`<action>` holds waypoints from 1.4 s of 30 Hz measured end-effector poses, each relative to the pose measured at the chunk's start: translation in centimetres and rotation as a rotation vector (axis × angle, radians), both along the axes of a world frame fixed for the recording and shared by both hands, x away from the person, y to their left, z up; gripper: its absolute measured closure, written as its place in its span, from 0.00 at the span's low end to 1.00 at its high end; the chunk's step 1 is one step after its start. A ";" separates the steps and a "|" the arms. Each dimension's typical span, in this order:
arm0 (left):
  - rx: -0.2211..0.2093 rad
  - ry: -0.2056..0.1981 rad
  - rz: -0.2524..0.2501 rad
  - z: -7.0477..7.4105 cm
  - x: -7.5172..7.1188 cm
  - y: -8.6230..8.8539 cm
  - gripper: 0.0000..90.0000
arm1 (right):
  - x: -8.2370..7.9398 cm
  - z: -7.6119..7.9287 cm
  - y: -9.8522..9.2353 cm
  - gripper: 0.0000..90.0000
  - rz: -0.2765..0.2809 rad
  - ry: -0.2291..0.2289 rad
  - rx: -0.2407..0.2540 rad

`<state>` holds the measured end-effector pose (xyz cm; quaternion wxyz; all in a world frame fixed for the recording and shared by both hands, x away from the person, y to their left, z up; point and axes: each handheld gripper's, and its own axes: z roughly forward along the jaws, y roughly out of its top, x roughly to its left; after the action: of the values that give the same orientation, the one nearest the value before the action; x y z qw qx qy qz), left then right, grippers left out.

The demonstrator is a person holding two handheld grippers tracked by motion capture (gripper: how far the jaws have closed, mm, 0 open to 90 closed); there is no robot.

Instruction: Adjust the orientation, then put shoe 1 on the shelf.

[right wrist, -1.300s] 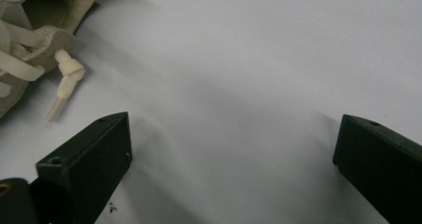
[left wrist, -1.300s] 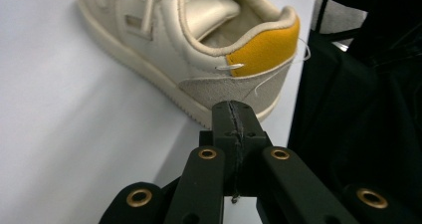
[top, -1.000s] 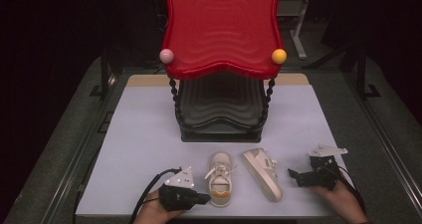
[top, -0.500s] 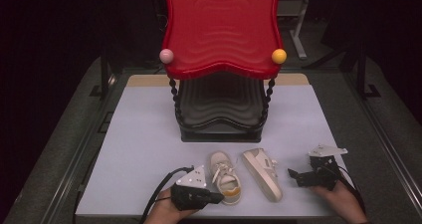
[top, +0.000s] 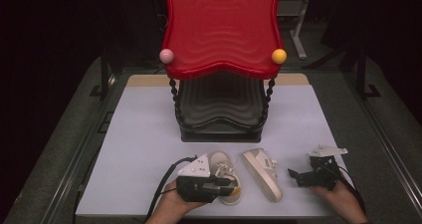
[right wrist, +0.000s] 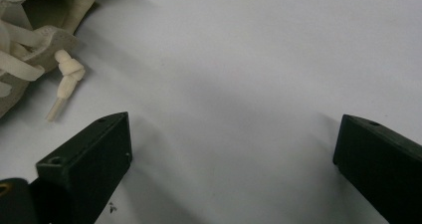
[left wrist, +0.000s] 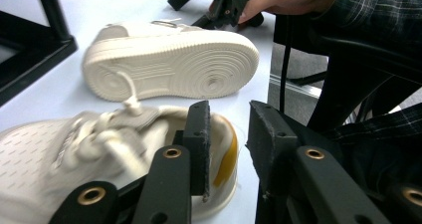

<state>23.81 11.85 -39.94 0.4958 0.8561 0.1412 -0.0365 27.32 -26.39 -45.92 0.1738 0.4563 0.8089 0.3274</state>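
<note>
While left claw [left wrist: 226, 149] opens, shoe [left wrist: 99, 149] beneath

No legible text or labels, seemingly.

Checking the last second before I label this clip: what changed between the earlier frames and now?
The left gripper moved right from beside the upright shoe to over its heel, and its jaws have just been opening; in the left gripper view one jaw sits inside the heel opening, nothing visibly clamped. That shoe shifted slightly. Unchanged: the right gripper, open on the table, the shoe lying on its side, and the red rack.
</note>
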 end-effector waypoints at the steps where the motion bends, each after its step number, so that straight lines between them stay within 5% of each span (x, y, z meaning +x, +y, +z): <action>1: 0.006 0.000 -0.005 -0.2 0.0 -0.3 0.76 | 0.0 0.0 0.0 0.01 0.000 0.000 0.000; 11: 0.055 0.017 -0.012 -1.9 0.1 -1.0 0.80 | 0.0 0.0 0.0 0.01 -0.001 0.002 0.000; 23: 0.092 -0.002 -0.037 -1.4 0.1 -1.2 0.87 | 0.0 0.0 0.0 0.01 -0.001 0.002 0.001; 42: 0.084 -0.061 -0.063 3.5 0.0 -1.0 0.87 | 0.0 0.0 0.0 0.01 0.000 -0.001 0.001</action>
<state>23.84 10.88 -36.42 0.4622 0.8808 0.1004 -0.0202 27.33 -26.40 -45.92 0.1739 0.4563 0.8086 0.3281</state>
